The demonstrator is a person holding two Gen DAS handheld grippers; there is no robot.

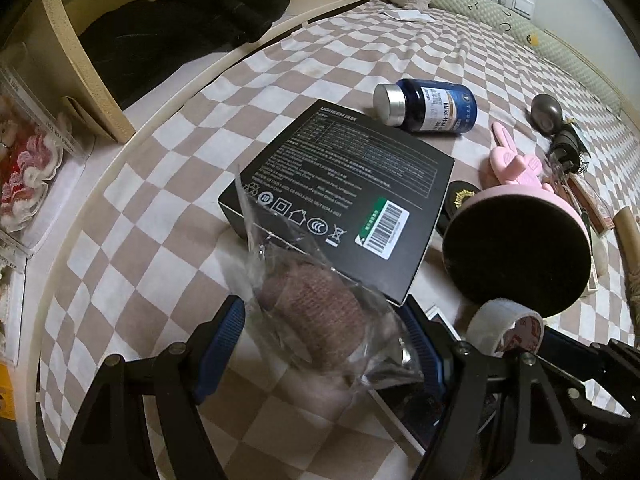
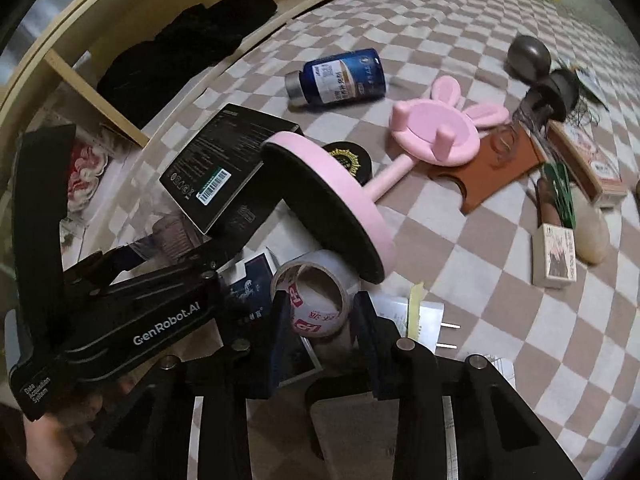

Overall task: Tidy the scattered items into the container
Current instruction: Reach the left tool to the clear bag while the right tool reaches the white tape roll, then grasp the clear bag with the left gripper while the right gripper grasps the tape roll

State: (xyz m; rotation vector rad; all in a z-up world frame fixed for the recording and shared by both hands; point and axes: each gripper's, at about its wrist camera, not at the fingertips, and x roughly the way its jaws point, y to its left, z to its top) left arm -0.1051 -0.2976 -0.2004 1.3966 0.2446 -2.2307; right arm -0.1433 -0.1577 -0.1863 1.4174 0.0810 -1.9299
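Two grippers work over the bed [image 1: 360,60]: left gripper [image 1: 324,344] clasps a bagged brown roll [image 1: 316,312]; right gripper [image 2: 320,316] pinches a tape roll [image 2: 312,300].

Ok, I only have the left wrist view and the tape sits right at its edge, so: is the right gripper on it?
Observer: Yes. The tape stands between the right gripper's fingers, which seem to press on its sides.
Operator: Anything close by that it could snag?
Observer: A white plug lies just right of the tape, prongs pointing right.
Operator: And what's under the pink stand?
Observer: A brown leather piece lies under the bunny-eared end of the pink stand.
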